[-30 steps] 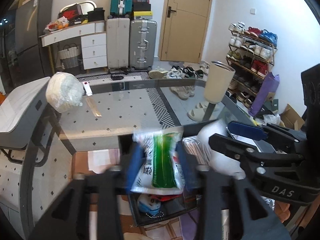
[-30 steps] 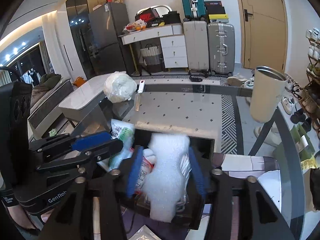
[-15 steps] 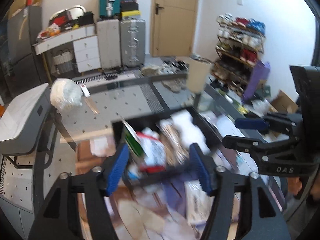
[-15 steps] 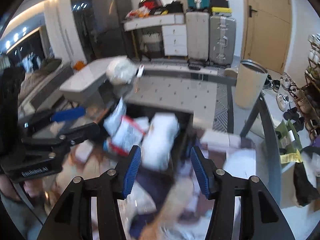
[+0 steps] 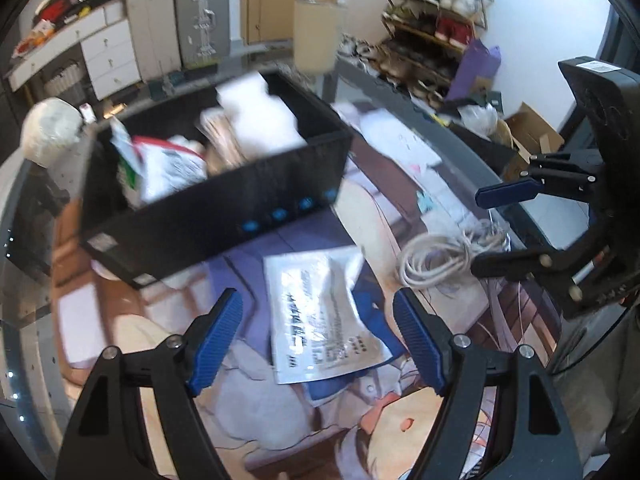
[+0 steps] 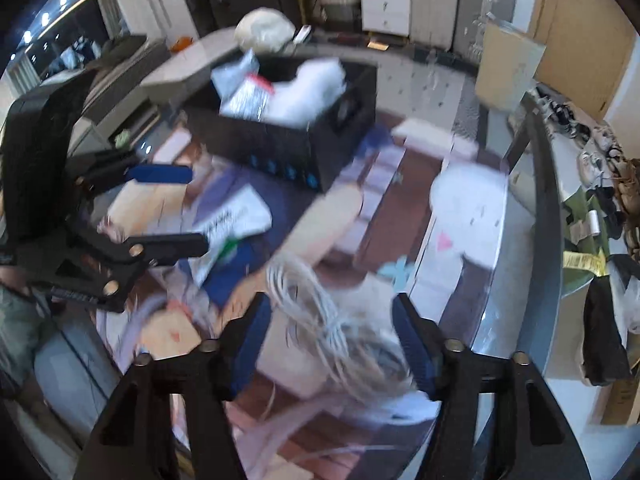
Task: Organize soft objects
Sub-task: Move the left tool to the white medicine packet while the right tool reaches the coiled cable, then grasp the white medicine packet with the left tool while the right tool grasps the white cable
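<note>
A black bin holds several soft packets and a white foam piece; it also shows in the right wrist view. My left gripper is open and empty above a flat silvery-white packet lying on the printed mat. My right gripper is open and empty over a coil of white cable, which also shows in the left wrist view. The packet also shows in the right wrist view.
A printed mat covers the glass table. A white cloth lies at the mat's right. A beige cylinder bin stands behind the box. A white bagged bundle sits far left. Shoe rack and suitcases stand beyond.
Both grippers released their items into the bin, opened, and pulled back and down. The left now hovers over the flat packet, the right over the cable coil.
</note>
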Motion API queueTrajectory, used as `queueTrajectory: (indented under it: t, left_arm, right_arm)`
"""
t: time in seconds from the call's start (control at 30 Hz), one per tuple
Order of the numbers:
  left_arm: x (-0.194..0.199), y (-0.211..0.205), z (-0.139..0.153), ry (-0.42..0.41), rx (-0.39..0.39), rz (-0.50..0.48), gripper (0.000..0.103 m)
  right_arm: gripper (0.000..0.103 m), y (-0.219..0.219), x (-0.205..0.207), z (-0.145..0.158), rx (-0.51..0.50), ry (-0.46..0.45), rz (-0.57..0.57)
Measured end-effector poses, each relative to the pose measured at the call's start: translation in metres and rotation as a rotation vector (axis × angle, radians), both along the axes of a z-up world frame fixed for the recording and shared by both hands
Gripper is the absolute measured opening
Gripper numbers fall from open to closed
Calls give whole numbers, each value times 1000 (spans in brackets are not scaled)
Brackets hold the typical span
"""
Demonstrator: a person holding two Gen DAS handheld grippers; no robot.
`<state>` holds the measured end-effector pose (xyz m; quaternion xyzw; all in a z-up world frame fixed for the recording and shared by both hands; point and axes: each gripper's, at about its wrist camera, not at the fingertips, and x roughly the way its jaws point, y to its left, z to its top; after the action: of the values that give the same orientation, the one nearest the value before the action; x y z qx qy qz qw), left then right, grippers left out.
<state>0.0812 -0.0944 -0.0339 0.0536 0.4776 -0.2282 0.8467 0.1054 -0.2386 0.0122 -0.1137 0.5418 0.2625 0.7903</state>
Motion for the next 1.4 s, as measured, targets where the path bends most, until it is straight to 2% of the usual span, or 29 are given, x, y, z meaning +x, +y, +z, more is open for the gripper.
queueTrajectory:
  t: [0.13,0.23,0.3,0.47,0.57,0.73,0.8,0.83,0.9,0.97,1.1,1.2,1.3,1.37,1.4]
  left_arm:
    - [4,-5,-14,38,17,8,78]
    - [5,-2,-20,46,37,16,75]
    - [6,5,-23,53,50,35,58]
    - [4,20,-26,36,88,47,55]
    - [0,28,-26,25,119,46,53]
    - [-4,52,-25,46,115,88,53]
    - [-9,61,-25,65,103,104,59]
    - [-12,64,-25,70,99,100,60]
    - [-18,69,-23,61,77,93,71]
    - [-20,68,-23,53,72,79,74]
    - [-18,55,-25,48,78,45,74]
    - [-16,51,-24,32,93,53,74]
    - [-13,55,-25,37,85,71,74]
    - [-12,58,-26,47,71,77,74]
    - [-11,59,-27,51,69,80,74]
  right_arm:
    - [71,-2,-1,-16,-35,71,18]
    - [71,6,-4,-23,-55,76,41]
    - [71,13,-7,-24,-38,86,65]
    - [70,31,-8,-24,-34,82,92]
    - [64,43,-6,-23,-21,73,97]
    - [64,68,-5,-22,0,56,104]
    - [64,75,-6,-20,48,72,121]
    - [64,77,-7,-19,43,68,143]
    - [66,78,-7,-17,5,41,156]
    - [69,71,-5,-20,-20,50,149]
    - [85,58,-5,-26,-45,56,132]
    - [85,53,-10,-30,-66,70,129]
    - [86,55,-22,-29,7,170,198]
    - [86,63,-33,-28,8,165,288]
    - [86,66,-33,-26,-3,139,278]
